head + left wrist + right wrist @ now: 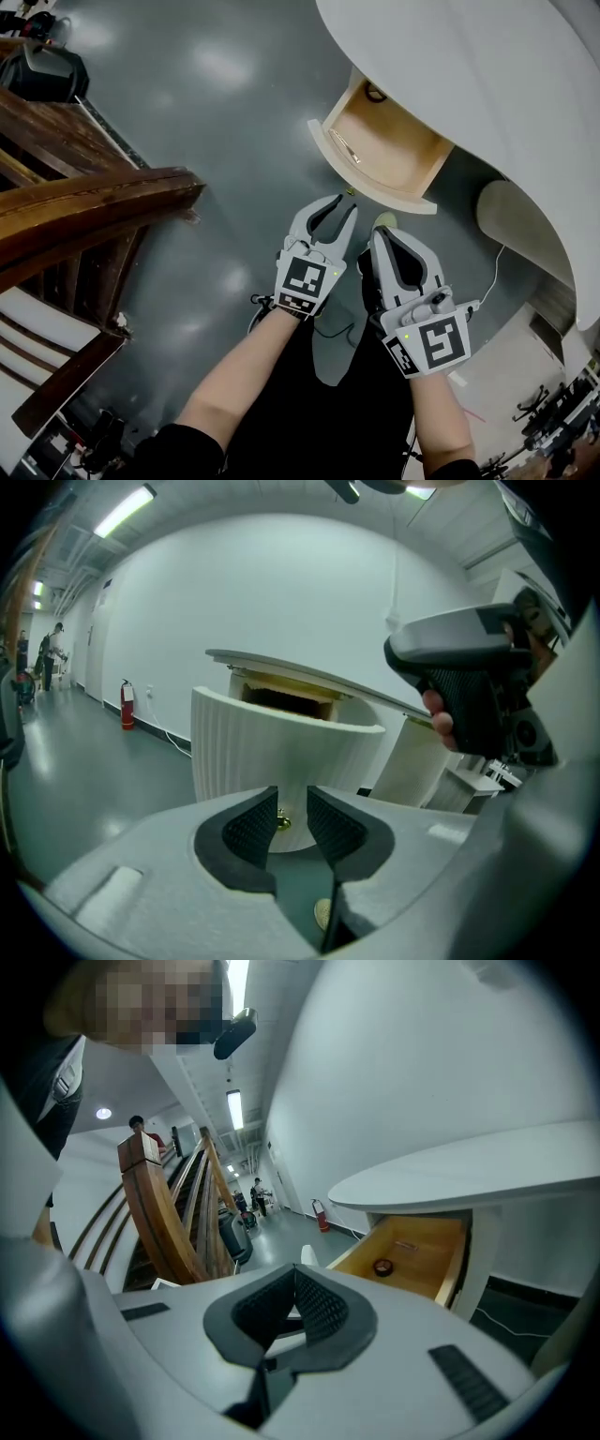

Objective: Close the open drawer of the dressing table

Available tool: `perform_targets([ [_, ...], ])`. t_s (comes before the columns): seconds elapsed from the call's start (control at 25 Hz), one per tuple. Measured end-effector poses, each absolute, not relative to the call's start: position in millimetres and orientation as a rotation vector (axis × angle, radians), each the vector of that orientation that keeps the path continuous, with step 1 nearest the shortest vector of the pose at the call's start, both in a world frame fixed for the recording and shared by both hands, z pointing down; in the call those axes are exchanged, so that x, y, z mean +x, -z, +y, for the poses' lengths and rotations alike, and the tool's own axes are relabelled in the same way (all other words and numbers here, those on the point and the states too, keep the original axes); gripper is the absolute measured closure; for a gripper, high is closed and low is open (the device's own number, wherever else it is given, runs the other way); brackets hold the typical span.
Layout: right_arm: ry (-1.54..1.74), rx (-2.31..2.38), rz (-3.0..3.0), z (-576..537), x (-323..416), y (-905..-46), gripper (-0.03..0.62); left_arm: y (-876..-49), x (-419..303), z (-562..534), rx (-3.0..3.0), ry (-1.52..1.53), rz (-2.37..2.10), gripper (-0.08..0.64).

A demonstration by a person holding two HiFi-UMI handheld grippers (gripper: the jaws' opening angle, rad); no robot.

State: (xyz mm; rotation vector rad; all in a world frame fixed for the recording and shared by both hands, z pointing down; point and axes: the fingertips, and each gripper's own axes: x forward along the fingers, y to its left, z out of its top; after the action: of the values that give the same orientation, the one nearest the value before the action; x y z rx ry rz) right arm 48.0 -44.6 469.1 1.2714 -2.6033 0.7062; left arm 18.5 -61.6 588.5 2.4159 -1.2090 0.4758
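Note:
The white dressing table [469, 75] fills the upper right of the head view. Its drawer [361, 173] stands pulled out, showing a wooden inside with a small dark ring [382, 1267] in it. My left gripper [339, 199] is just in front of the drawer's curved ribbed front [281, 752]. It is open, and the small gold knob [281, 823] shows through the gap between its pads, untouched. My right gripper [380, 234] hangs beside it to the right, a little further back. Its jaws [295, 1274] are shut with nothing in them.
A dark wooden stair rail [84, 206] rises close on the left. A white rounded stool or pedestal [525, 225] and a thin cable [492, 272] lie right of the drawer. Grey floor spreads ahead, with a red fire extinguisher [127, 705] by the far wall.

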Motion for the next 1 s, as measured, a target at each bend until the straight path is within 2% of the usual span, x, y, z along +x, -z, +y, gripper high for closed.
perform_targets([
  [0.4, -0.726, 1.274, -2.598, -56.4, 46.3, -498.5, 0.577, -637.3, 19.3, -71.3, 2.401, -0.523, -1.237, 0.476],
  [1.0, -0.787, 1.287, -2.576, -78.0, 65.4, -509.9, 0.577, -640.1, 33.8, -106.2, 2.438, -0.501, -1.257, 0.458],
])
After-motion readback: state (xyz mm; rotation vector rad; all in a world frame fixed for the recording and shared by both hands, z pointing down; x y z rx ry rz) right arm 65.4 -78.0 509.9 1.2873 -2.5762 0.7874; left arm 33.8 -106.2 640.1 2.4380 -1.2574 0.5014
